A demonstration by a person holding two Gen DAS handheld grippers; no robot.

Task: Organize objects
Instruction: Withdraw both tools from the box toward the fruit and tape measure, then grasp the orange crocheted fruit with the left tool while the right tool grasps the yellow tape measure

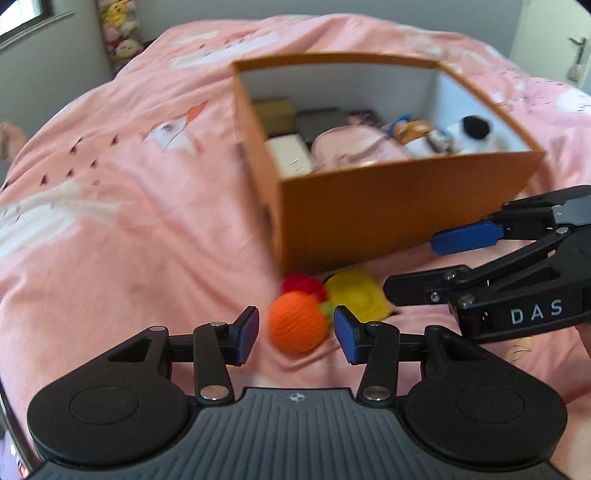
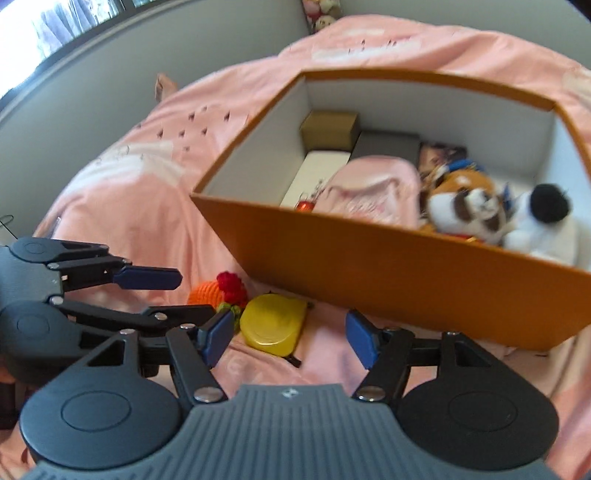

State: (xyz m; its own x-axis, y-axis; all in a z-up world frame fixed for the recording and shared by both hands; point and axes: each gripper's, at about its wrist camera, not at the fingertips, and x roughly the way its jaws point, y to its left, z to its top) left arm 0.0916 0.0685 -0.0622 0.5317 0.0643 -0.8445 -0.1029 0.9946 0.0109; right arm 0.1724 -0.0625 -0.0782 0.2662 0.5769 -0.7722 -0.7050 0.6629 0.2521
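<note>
An orange crocheted ball with a red knitted piece lies on the pink bedspread beside a yellow round case, just in front of the orange box. My left gripper is open, its blue pads either side of the orange ball, not touching. My right gripper is open and empty, above the yellow case, which lies nearer its left pad. The ball shows partly behind the left gripper in the right wrist view. The right gripper also shows in the left wrist view.
The open orange box holds small cartons, a pink cloth, a brown and white plush and a white plush with a black spot. Grey walls and a window lie to the left. Plush toys stand at the far wall.
</note>
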